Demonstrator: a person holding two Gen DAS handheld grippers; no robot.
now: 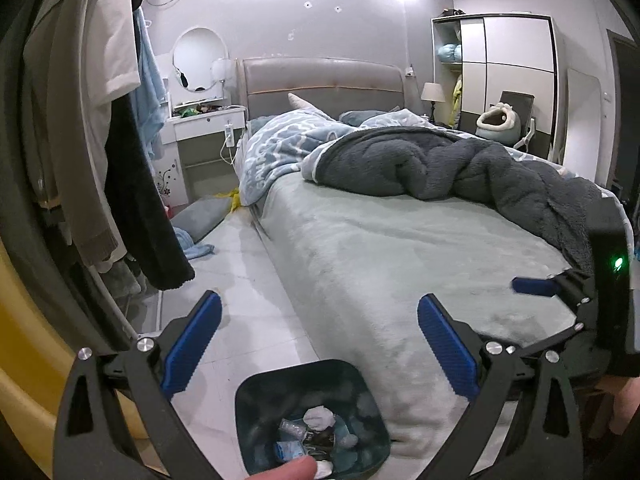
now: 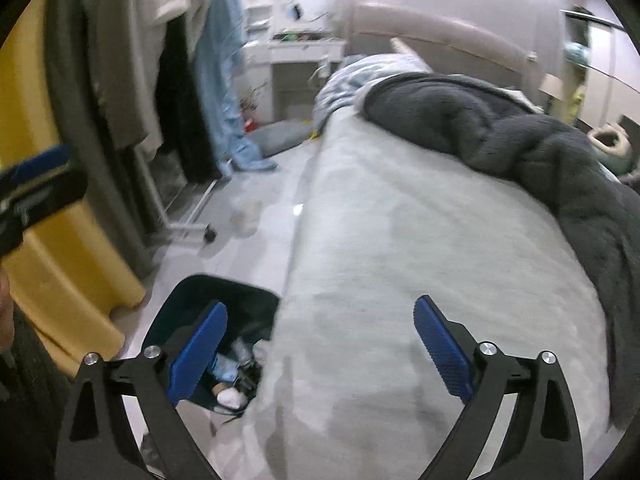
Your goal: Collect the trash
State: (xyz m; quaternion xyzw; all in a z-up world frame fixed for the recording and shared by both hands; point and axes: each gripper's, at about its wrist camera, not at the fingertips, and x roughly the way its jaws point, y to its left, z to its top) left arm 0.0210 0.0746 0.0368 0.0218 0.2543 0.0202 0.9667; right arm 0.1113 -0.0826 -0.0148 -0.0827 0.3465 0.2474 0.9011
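Both grippers, left gripper (image 1: 320,340) and right gripper (image 2: 320,344), gape empty above the bin (image 1: 260,384) of trash (image 1: 318,418): light, crushable scraps, best pinched mid-body.

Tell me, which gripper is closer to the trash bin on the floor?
Left, probably. The open left gripper hovers right above the trash bin. The open right gripper sits beside it, mostly over the bed.

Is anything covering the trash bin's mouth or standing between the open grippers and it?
Nothing visible does. The trash bin stands uncovered on the floor beside the bed, trash inside. Left gripper and right gripper are open and empty above it.
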